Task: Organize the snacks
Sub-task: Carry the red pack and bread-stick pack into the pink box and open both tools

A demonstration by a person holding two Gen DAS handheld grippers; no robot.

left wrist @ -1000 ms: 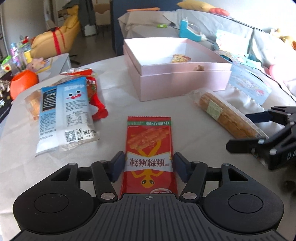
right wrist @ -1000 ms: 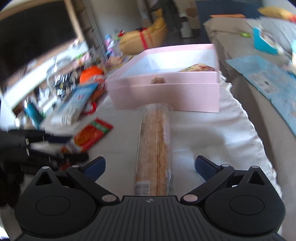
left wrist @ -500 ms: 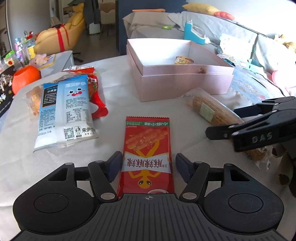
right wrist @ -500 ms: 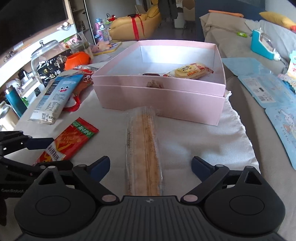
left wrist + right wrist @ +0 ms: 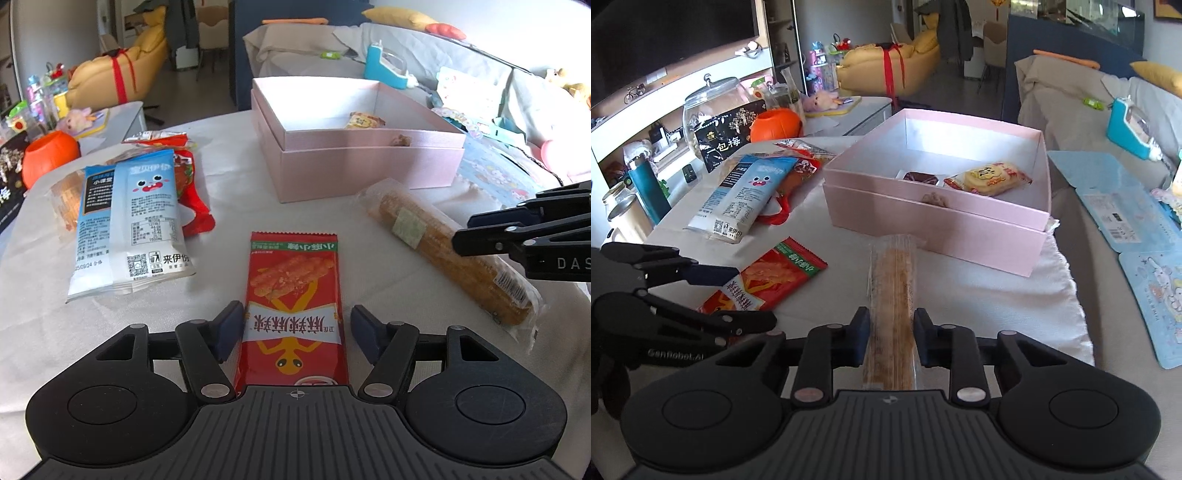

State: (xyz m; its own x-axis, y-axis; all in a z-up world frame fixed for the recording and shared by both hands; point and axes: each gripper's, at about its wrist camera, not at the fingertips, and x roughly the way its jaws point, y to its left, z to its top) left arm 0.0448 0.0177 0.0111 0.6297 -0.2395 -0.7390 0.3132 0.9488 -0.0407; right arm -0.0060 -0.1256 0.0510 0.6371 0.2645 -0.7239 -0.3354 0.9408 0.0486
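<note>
A red snack packet lies flat on the white cloth between the fingers of my left gripper; the jaws stand open around it with a small gap on each side. It also shows in the right wrist view. My right gripper is shut on the near end of a long clear-wrapped biscuit stick, also seen in the left wrist view. An open pink box stands behind, holding a round biscuit pack and a dark small sweet.
A blue-white snack bag lies on red packets at the left. An orange pot stands at the far left. A glass jar, bottle and cans crowd the shelf. Blue paper cards lie on the sofa at right.
My right gripper has closed its fingers onto the biscuit stick's near end. My left gripper has stayed open around the red packet and hardly moved.
</note>
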